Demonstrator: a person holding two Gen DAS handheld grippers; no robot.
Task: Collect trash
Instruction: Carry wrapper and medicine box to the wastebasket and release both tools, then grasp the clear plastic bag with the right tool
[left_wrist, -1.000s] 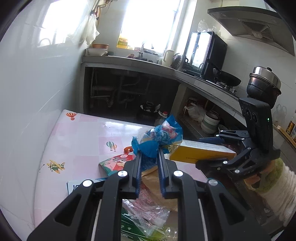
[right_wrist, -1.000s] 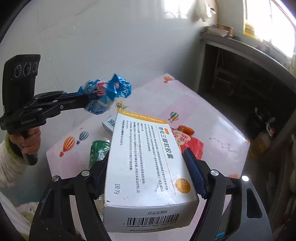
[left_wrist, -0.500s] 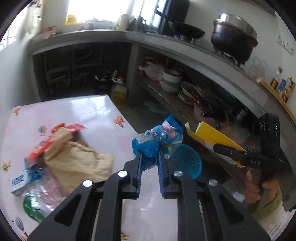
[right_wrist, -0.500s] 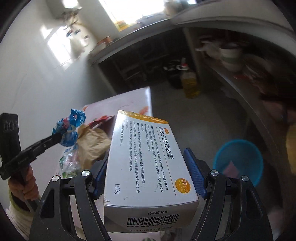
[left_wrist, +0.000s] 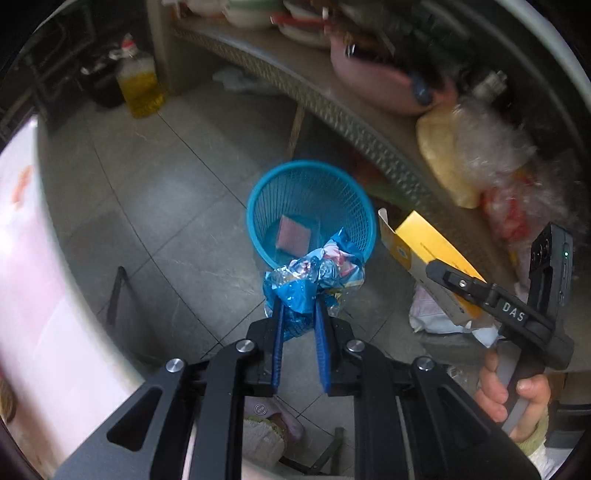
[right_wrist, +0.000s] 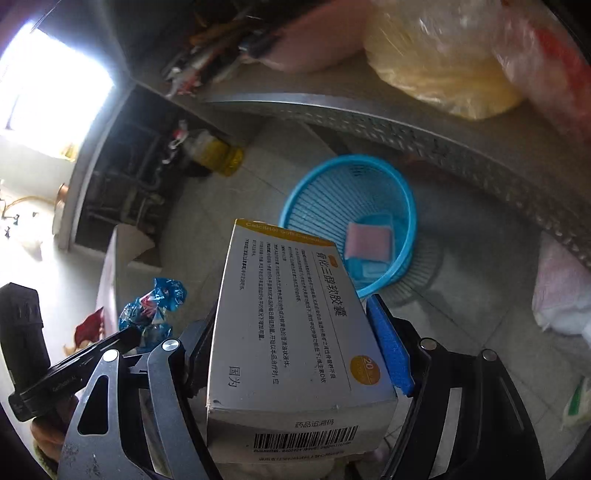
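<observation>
1. Blue crumpled wrapper (left_wrist: 314, 277) is clamped between the blue pads of my left gripper (left_wrist: 298, 306); the jaws are nearly closed on it, the same narrow grip as one second ago.
2. One second ago this gripper looked across the table with the pink cloth, where other trash was lying. Now it points steeply down at the grey tiled floor, and only the edge of the table (left_wrist: 22, 236) shows at the left side.
3. In the left wrist view the wrapper now hangs in front of the near rim of a blue mesh basket (left_wrist: 310, 214) standing on the floor. Whether it is right above the opening I cannot tell.
4. Inside the basket I see a pink flat piece (left_wrist: 293, 236) on the bottom.
5. My right gripper (right_wrist: 295, 325) holds the white and yellow medicine box (right_wrist: 288, 325) between wide jaws that press on its two long sides. The grip is as it was before, with the barcode end toward the camera.
6. Earlier the box was over the table. Now its far end reaches in front of the near left rim of the basket in the right wrist view.
7. From the left camera the box sticks out to the right of the basket, tilted, with the person's hand (left_wrist: 513, 398) around the handle.
8. A bottle of yellow oil (left_wrist: 140, 88) stands on the floor beyond the basket, near the shelf.
</observation>
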